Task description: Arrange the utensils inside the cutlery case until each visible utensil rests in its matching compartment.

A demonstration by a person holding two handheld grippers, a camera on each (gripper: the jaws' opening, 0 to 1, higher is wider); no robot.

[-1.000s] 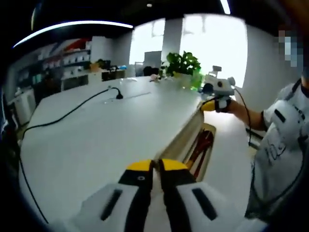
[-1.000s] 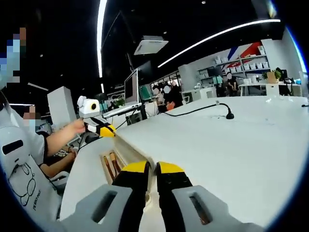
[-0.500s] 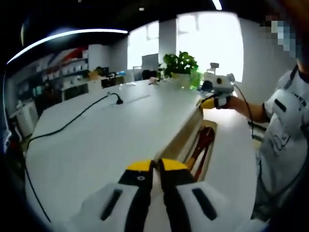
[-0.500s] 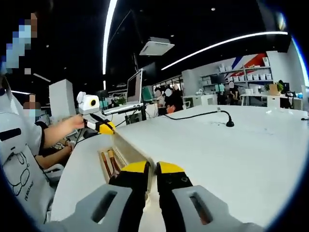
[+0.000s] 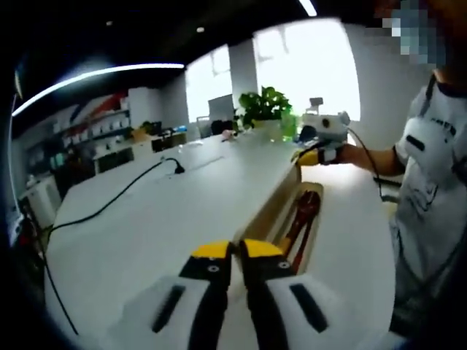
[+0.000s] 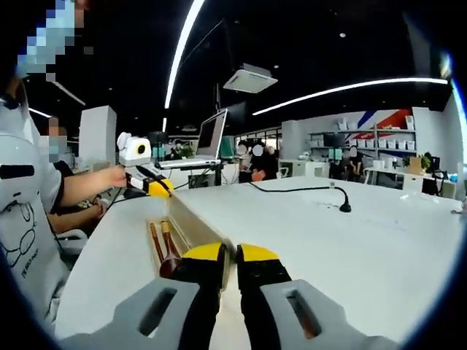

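Item: left hand-held gripper (image 5: 232, 251). In the left gripper view my yellow-tipped jaws rise from the near edge, pressed together with only a thin seam between them and nothing held. They hover over the white worktop (image 5: 160, 211).

Item: right hand-held gripper (image 6: 229, 255). In the right gripper view its jaws are likewise closed tip to tip, with nothing between them. In the left gripper view it appears far right, in my hand (image 5: 350, 153), at the far end of the case.

Item: cutlery case (image 5: 288, 219). A long, pale wooden tray on the worktop, running from just beyond my left jaws toward the far right. In the right gripper view it lies left of my jaws, its long wall lit. The case is open.

Item: utensils (image 5: 305, 211). Reddish-brown handled pieces lie lengthwise inside the case. In the right gripper view two slim handles lie side by side in the near-left channel. I cannot tell which kind each is, nor the exact compartment.

Item: black cable (image 5: 109, 200). Runs across the worktop on the left, well apart from the case.

Item: potted plant (image 5: 264, 108). Far end of the worktop.
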